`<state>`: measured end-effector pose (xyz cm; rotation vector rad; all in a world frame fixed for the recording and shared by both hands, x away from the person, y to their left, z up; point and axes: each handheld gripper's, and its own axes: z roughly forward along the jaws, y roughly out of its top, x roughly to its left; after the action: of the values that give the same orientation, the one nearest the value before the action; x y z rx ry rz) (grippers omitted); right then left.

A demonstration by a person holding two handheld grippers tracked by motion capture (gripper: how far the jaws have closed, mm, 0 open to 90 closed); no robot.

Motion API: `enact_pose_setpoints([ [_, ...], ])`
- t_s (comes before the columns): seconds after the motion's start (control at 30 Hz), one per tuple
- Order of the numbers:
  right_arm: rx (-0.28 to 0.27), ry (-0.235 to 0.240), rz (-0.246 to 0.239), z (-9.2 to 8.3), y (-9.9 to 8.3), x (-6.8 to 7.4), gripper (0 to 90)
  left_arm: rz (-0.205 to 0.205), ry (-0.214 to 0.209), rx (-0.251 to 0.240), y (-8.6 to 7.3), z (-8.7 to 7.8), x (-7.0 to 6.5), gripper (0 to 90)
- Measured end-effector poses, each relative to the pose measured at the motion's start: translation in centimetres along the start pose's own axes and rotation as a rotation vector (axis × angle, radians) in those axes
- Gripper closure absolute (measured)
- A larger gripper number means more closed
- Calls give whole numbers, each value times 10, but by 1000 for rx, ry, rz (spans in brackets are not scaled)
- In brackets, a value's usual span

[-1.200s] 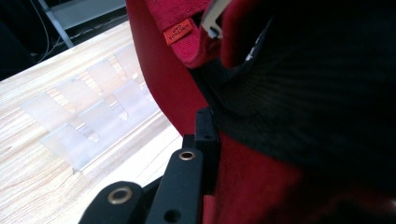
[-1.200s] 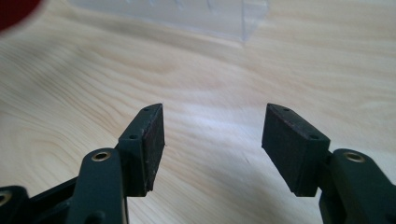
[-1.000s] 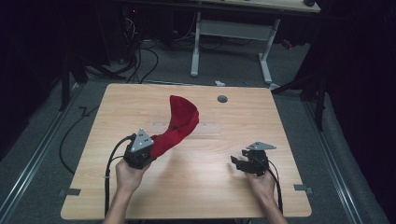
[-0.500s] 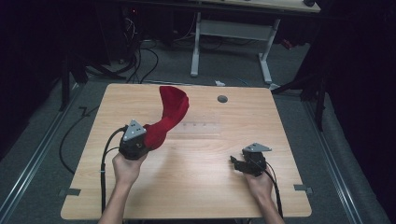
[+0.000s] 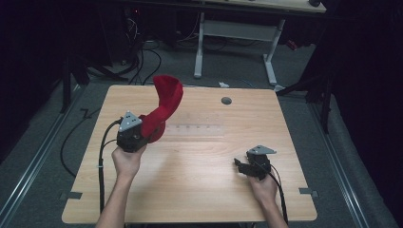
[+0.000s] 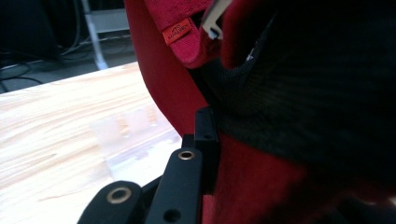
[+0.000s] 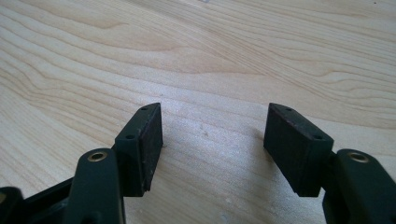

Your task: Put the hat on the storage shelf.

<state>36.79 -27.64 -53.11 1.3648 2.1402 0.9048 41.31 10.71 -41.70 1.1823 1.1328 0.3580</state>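
A red cloth garment (image 5: 164, 107) with a black inner lining (image 6: 299, 93) and a small red label (image 6: 178, 31) hangs lifted above the left half of the wooden table (image 5: 199, 185). My left gripper (image 5: 142, 133) is shut on its lower end, and the cloth curls up and away from it toward the far edge. In the left gripper view the fabric wraps over the jaws and hides the right one. My right gripper (image 5: 240, 165) rests low over the near right of the table, open, with bare wood between its pads (image 7: 149, 140).
A small dark round hole (image 5: 226, 100) sits in the tabletop near the far edge. A faint clear strip (image 5: 197, 129) lies mid-table. Beyond the table stand a white desk frame (image 5: 235, 33) and cables on a dark floor.
My left gripper has risen and moved left with the red cloth, which now hangs clear of the table and curls upward. The right gripper has stayed put.
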Motion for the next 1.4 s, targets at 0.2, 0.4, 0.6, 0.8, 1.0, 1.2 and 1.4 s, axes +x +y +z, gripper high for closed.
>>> enact_pose_setpoints([
  [0.2, 1, 0, 3, 0, 0, 0, 373, 6, 18, -11, 4, 11, 8, 843],
  [0.4, 1, -1, 3, 0, 0, 1, 373, 42, 41, -3, 1, 23, 15, 843],
  [0.6, 1, -1, 3, 0, 0, 1, 371, 33, 71, -23, 4, 35, 21, 843],
  [0.8, 2, 0, 5, 0, 0, 1, 371, 19, 93, -32, 3, 46, 27, 843],
  [1.0, 3, 0, 4, -1, 0, 1, 371, 6, 119, -30, 1, 52, 35, 843],
  [1.2, 3, -1, 4, -1, 0, 1, 371, -2, 135, -35, -3, 59, 38, 842],
  [1.4, 1, -1, 3, -1, 0, 1, 371, -8, 148, -36, -5, 64, 42, 842],
])
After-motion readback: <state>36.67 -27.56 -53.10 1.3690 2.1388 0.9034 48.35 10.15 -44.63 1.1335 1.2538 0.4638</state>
